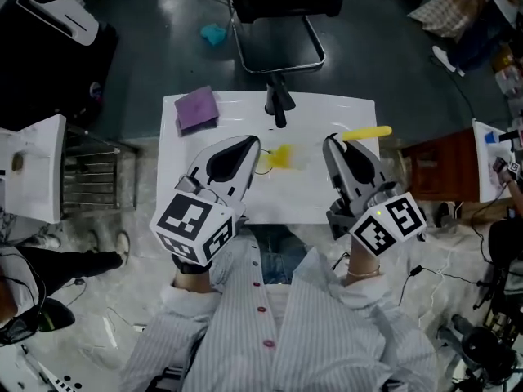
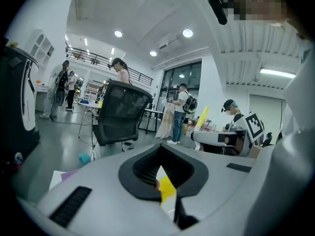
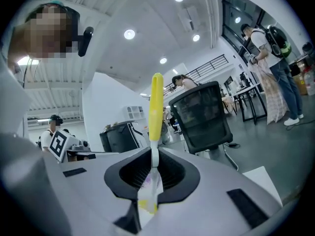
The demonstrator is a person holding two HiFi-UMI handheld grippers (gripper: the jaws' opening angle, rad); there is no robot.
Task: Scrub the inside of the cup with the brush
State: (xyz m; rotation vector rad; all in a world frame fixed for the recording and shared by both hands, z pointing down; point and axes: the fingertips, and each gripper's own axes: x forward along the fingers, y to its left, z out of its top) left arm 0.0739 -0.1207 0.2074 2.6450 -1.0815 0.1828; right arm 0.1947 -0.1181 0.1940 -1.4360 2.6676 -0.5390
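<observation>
Slippage risk: your left fingers [image 2: 145, 171] pinch the yellow cup [image 1: 279, 156] by its wall, right fingers [image 3: 130, 173] clamp the brush [image 3: 156, 107]; hard scrubbing could twist the cup free

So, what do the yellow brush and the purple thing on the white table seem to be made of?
The brush: a glossy, smooth yellow handle that looks moulded in one piece, so probably plastic. Its lower part is pale and half translucent, perhaps also plastic. The purple thing: matte, flat and soft at the edges, so likely a cloth or a sponge. The pictures leave open which.
</observation>
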